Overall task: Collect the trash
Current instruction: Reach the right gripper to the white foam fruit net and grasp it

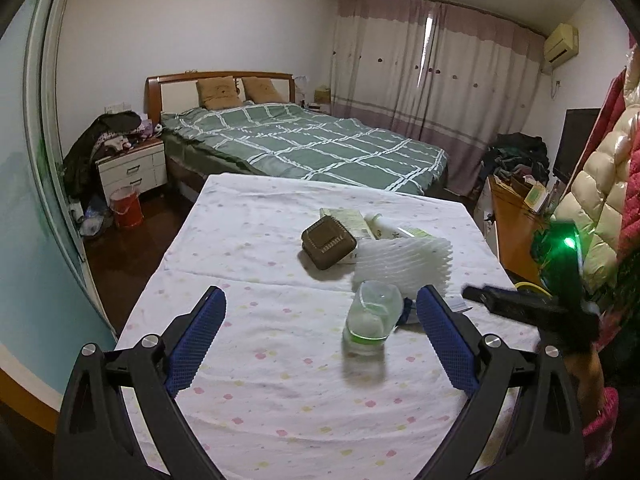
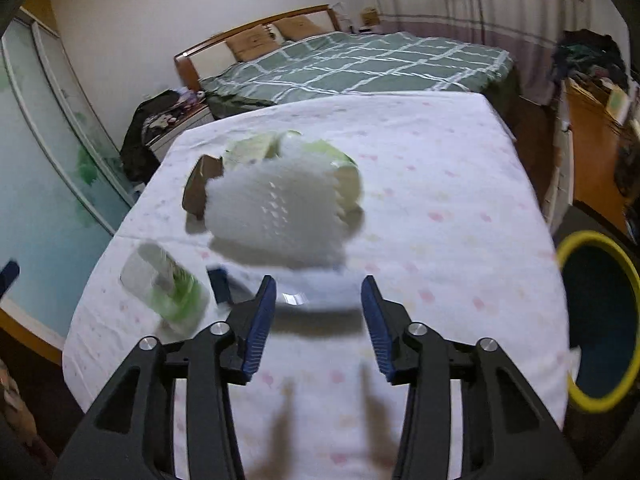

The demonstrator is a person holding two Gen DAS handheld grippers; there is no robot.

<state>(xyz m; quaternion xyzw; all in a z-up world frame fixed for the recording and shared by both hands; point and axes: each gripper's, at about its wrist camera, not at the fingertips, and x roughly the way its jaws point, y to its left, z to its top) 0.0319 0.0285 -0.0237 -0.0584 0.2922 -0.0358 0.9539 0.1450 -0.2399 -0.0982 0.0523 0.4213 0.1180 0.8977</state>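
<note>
left tongs (image 1: pixel 320 312) spread wide above counter (image 1: pixel 248 240), clear cup (image 1: pixel 372 316) between tips, right tongs (image 2: pixel 318 296) released, near white foam net (image 2: pixel 280 212), yellow-rimmed bin (image 2: pixel 600 316) beside counter

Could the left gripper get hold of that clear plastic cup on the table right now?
Probably yes. The left gripper is open, and the clear plastic cup stands on the table just ahead between its fingers, with nothing in front. The white foam net sits behind it.

the room was dimly, evenly lit; fisheye bending curved the edges, and motion blur smeared the foam net (image 2: pixel 280 208) in the right view.
</note>
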